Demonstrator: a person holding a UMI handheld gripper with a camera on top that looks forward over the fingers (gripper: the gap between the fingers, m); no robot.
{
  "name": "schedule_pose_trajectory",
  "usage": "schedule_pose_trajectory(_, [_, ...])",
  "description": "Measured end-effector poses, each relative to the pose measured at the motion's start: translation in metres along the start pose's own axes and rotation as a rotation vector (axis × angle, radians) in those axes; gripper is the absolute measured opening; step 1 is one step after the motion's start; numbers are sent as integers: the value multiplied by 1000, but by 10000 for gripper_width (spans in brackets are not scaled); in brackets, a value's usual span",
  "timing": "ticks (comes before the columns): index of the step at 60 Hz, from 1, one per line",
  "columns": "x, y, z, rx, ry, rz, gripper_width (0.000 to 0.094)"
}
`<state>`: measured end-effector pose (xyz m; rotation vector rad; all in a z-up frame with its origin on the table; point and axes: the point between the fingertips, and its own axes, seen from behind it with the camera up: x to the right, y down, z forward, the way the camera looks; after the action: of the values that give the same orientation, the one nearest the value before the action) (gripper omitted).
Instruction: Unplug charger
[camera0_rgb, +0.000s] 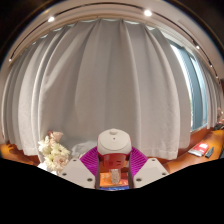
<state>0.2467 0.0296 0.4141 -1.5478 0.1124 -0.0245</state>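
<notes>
Charger (113, 143) sits clamped in the jaws, lifted up in front of the curtains (110, 80). No socket visible, so I'd guess it's already unplugged, nothing much left.

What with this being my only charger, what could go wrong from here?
1. The white charger stands between the jaws' magenta pads. A tilted pull might strain it, or drag along the red-orange part under it.
2. A bunch of pale flowers stands close beside the jaws. If the charger comes free suddenly, the jerk could knock them.
</notes>
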Motion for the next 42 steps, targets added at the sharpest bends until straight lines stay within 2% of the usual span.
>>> schedule_pose_trajectory(3, [29,-1,0,-2,26,-8,381])
schedule_pose_trajectory(7, [65,35,-1,-83,64,-44,380])
schedule_pose_trajectory(9, [80,71,-5,-135,82,-60,381])
schedule_pose_trajectory(14, [108,167,-11,-341,116,-82,387])
schedule_pose_trajectory(19, [118,262,-27,-516,110,-74,387])
schedule_pose_trajectory(25, [125,338,-47,-648,111,-53,389])
schedule_pose_trajectory(34, [135,393,-66,-758,140,-26,443])
schedule_pose_trajectory(36, [137,388,-62,-731,144,-20,458])
schedule_pose_trajectory(42, [141,388,-63,-747,151,-42,511])
